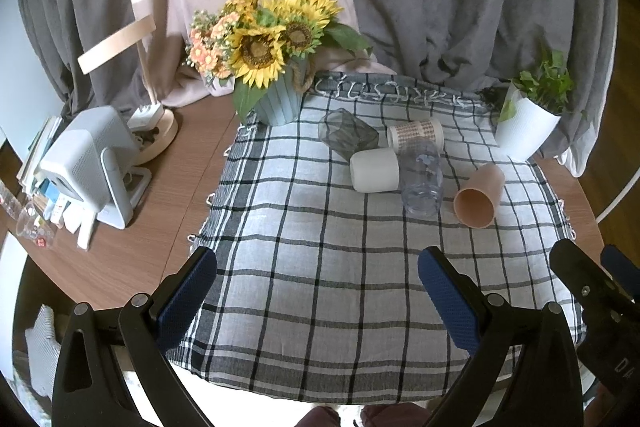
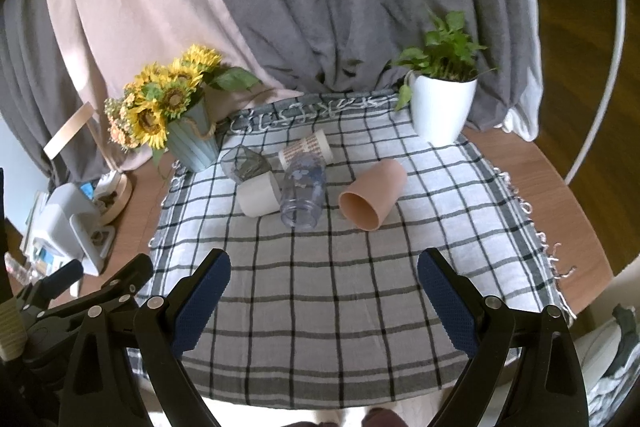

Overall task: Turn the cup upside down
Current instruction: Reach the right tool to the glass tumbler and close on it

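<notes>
Both grippers hang over the near edge of the checked cloth, nothing held. Left gripper [image 1: 318, 291]: jaws spread wide, empty. Right gripper [image 2: 324, 291]: same, wide apart, empty.

Five cups lie on their sides on the black-and-white checked cloth [image 2: 320, 307] over the round wooden worktop [image 2: 560, 179]. Which one the task means is not stated; the smooth peach plastic tumbler [image 2: 374, 193] looks the best candidate, lying apart at the 3 o'clock end of the group.

- Take the peach tumbler with your right gripper; its mouth faces you, toward 7 o'clock, base away toward 1 o'clock.
- Close the jaws across the mid-body from the sides, not over the rim; the walls taper, so a rim pinch may slip.
- Lift before rotating, then set it down mouth-first, flat on the cloth.
- Soft cloth: release only once the rim sits level.

The rest cluster tightly toward 9 o'clock: clear plastic cup with blue print [image 2: 304, 193] touching the matte white cup [image 2: 260, 197], with a smoky grey glass [image 2: 244, 165] and a white cup with a brown patterned band [image 2: 306, 147] behind. Avoid nudging these.
</notes>
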Tool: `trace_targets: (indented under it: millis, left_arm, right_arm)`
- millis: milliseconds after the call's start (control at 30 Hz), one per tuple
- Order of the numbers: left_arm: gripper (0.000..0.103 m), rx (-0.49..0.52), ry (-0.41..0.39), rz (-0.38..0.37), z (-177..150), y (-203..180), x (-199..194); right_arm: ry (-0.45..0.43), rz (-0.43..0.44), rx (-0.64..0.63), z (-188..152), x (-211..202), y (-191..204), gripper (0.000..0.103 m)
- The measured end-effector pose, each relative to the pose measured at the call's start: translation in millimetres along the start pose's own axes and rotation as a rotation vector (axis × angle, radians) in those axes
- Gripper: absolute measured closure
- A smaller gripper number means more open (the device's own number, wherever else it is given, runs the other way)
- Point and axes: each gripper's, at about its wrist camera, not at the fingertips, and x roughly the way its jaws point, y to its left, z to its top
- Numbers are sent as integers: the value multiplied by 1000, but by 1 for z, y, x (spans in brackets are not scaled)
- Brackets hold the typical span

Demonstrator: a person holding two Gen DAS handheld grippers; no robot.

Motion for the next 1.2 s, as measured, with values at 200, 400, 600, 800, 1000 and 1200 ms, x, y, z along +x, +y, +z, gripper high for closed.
trace_targets:
  millis: [200,400,600,800,1000,1200]
  left_arm:
    - [0,-53,21,39,7,11,13]
    - [0,-144,42,85,19,25,26]
    - [0,-208,81,115,34,31,49]
    - [0,-284,117,150,49,34,75]
    - [0,-393,180,180,60,44,107]
    - [0,-447,245,211,63,50,142]
  right_arm:
    - [45,74,-59,6,35,15,8]
    - [121,121,-96,22,67,29,8]
    - [187,158,-140,40,101,37,8]
    - [218,166,-226,67,137,49,8]
    - [264,188,-319,93,178,65,8]
    - [304,211,-410,109,221,85,8]
